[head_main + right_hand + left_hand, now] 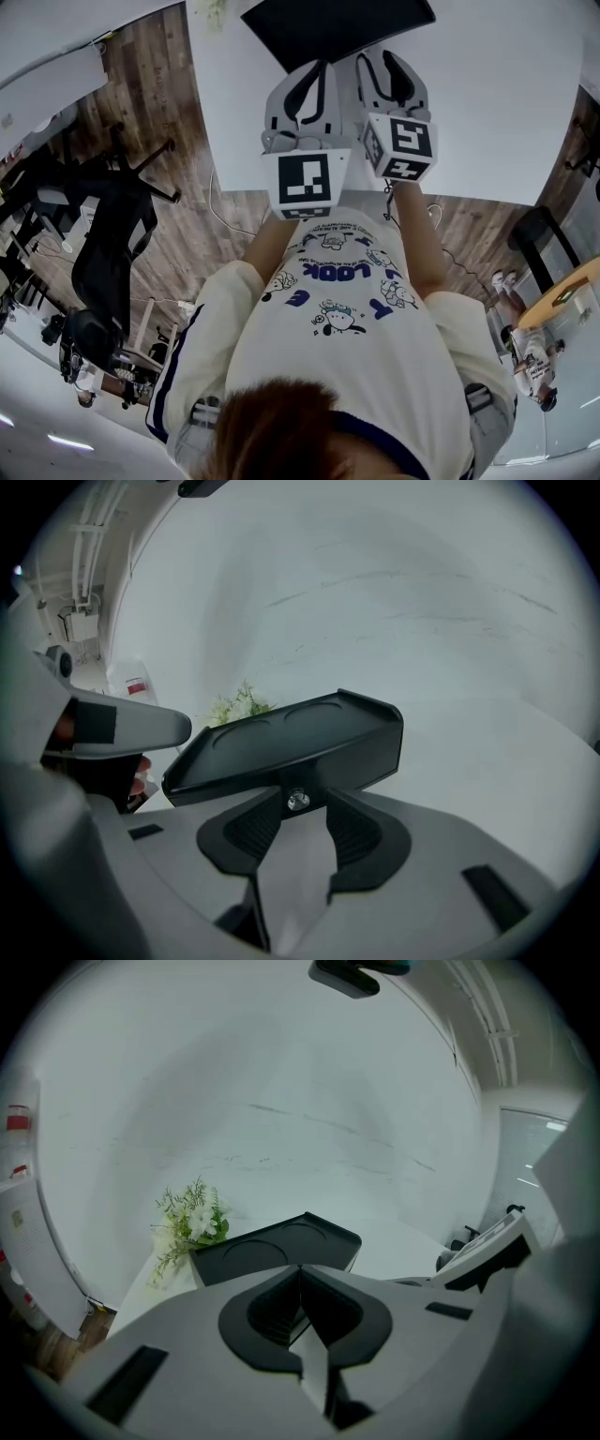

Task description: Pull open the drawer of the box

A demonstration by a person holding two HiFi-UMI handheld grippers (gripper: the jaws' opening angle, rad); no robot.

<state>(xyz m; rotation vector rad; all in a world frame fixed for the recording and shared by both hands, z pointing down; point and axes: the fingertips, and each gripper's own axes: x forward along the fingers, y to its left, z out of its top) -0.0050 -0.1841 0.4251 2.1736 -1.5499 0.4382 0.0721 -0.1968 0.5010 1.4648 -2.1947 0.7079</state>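
Note:
The black box (337, 28) stands on the white table at the top of the head view, its flat top moulded with round recesses. In the right gripper view the box's drawer front (361, 761) faces me, with a small metal knob (298, 801) on it. My right gripper (300, 819) is open, its two ribbed pads on either side of the knob without touching it. My left gripper (300, 1283) hovers just left of it, with its pads closed together and nothing between them; the box (281, 1246) lies a little ahead. In the head view both grippers (314, 75) (389, 66) point at the box.
A white table (497, 112) carries the box. A bunch of white flowers with green leaves (192, 1222) lies to the left of the box. Beside the table's left edge are wood floor and a black office chair (112, 253). Another person (534, 361) stands at the lower right.

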